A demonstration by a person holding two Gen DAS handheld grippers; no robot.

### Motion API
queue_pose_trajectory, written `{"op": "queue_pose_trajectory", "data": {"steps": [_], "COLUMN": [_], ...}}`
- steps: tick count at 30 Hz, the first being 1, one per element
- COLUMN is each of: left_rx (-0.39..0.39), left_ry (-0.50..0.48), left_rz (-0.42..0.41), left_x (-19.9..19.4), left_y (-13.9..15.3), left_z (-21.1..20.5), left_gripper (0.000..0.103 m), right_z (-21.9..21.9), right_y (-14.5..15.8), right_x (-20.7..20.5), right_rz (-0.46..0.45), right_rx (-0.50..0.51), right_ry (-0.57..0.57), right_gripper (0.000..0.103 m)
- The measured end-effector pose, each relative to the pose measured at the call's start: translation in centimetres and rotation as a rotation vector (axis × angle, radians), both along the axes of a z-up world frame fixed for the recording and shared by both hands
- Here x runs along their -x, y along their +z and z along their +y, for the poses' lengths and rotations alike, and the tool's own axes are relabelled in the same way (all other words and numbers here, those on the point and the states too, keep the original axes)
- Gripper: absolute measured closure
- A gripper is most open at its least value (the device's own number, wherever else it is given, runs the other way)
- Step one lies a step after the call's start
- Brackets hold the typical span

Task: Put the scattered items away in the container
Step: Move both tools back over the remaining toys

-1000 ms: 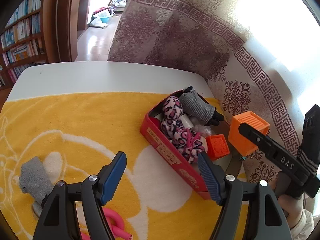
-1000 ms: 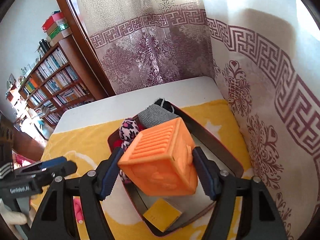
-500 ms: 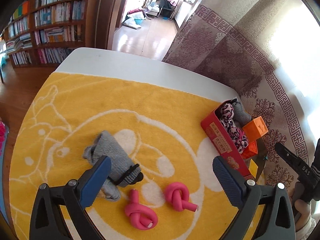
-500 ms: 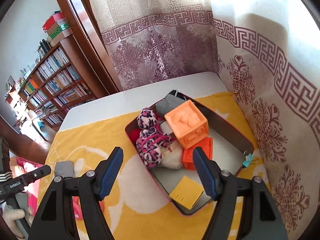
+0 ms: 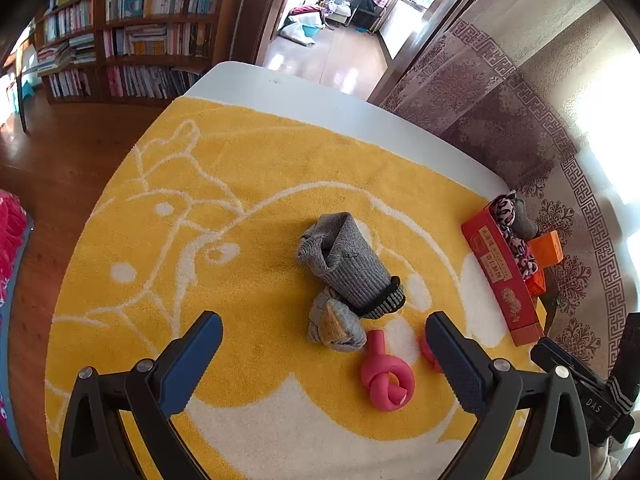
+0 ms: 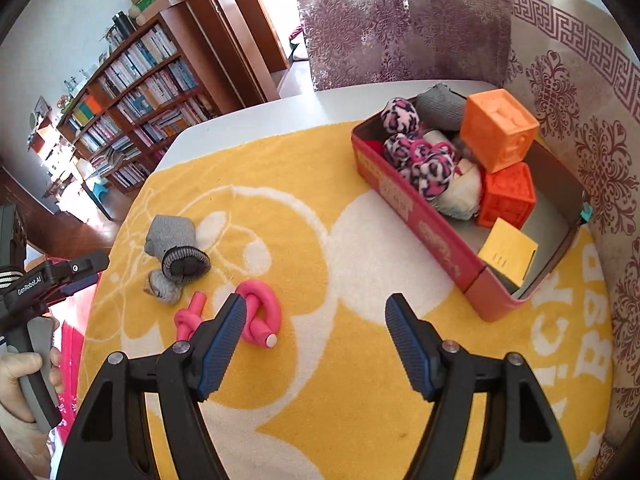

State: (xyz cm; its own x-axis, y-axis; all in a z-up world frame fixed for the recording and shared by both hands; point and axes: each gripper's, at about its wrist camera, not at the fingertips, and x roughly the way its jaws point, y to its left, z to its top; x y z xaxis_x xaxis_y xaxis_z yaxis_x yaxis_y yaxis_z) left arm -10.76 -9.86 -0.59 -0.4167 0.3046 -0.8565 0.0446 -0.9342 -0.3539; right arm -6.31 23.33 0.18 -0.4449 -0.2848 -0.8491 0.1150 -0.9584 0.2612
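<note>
My left gripper is open above the yellow towel, with nothing between its fingers. Just beyond its tips lie a grey sock, a small balled grey sock and a pink foam knot. A second pink knot is half hidden behind the right finger. My right gripper is open and empty, back from the red box. The box holds an orange cube, a darker orange cube, leopard-print fabric and a yellow card. Both pink knots lie left of my right gripper.
The yellow towel covers a white table. A patterned curtain hangs close behind the box. Bookshelves and a wooden floor lie beyond the table's far edge. A hand holds the left gripper's handle at the left.
The right gripper let the orange cube go into the box and drew back toward the pink knots. The left gripper opened wider and swung from the box to the grey socks.
</note>
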Motion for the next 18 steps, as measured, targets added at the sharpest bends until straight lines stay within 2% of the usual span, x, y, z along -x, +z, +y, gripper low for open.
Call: {"op": "queue_pose_trajectory", "data": {"steps": [7,11,18], "left_rx": [-0.006,0.034,0.097], "left_ry": [-0.073,-0.095,-0.126], "left_rz": [-0.032,-0.072,-0.070], "left_x": [-0.5,-0.7,0.6], "left_y": [-1.1,-2.4,-3.8], "left_z": [0.3,1.4,3.2], "left_gripper": [0.001,0.001,0.001], "right_z": [-2.6,-3.1,-3.4], "right_y": [-0.5,-0.6,-1.3], "right_x": [-0.9,-0.9,-1.5], "right_rz": [-0.020,-0.031,-0.057], "right_rx": [-0.004,-0.010,-0.015], "right_ry": [0.036,0.040,0.047], "right_gripper": [0.027,0.027,0.027]}}
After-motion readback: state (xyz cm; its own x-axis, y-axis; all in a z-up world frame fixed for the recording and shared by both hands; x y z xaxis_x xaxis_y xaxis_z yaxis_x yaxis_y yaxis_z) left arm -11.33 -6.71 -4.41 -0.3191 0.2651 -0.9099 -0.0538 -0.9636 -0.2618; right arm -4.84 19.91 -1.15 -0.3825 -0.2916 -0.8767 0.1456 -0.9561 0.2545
